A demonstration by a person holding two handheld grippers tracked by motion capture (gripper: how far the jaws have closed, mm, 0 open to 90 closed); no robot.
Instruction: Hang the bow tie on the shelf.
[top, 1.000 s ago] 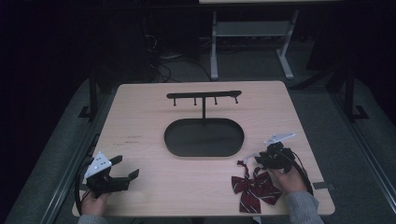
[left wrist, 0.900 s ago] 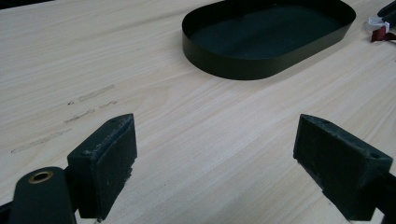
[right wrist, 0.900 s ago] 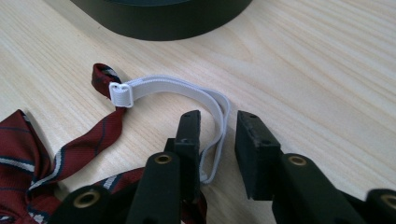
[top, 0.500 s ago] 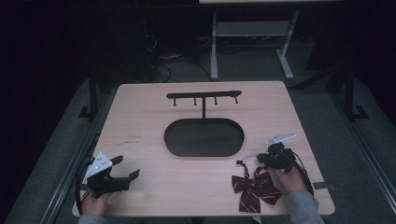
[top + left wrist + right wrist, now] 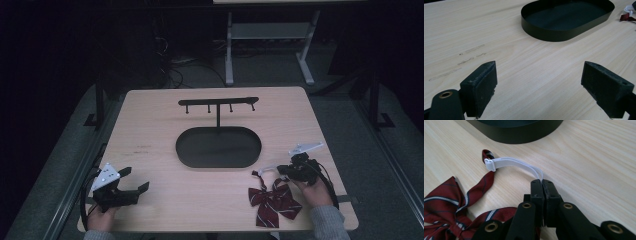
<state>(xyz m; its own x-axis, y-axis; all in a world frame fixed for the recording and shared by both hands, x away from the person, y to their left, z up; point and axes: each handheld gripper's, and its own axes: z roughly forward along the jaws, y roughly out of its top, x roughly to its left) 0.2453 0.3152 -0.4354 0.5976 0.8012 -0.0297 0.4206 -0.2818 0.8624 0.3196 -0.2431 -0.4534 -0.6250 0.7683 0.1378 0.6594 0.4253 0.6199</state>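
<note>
A dark red striped bow tie [image 5: 272, 200] [image 5: 451, 205] lies on the table's front right. Its white elastic strap [image 5: 514, 163] [image 5: 270, 168] runs from the tie's loop to my right gripper [image 5: 541, 181] [image 5: 284, 169], whose jaws are shut on the strap's end. My left gripper [image 5: 137, 180] [image 5: 539, 87] rests at the front left, jaws wide open over bare wood. A black stand with a hook bar [image 5: 218, 103] rises from an oval black tray base [image 5: 218, 147] [image 5: 544, 32] at the table's middle.
The wooden table [image 5: 150, 125] has faint scuff marks [image 5: 471, 50] left of the tray. Its edges drop to a dark floor with cables and a grey metal frame [image 5: 270, 45] behind.
The right gripper has shifted slightly with the strap; the bow tie barely moved. The left gripper stays where it was.
</note>
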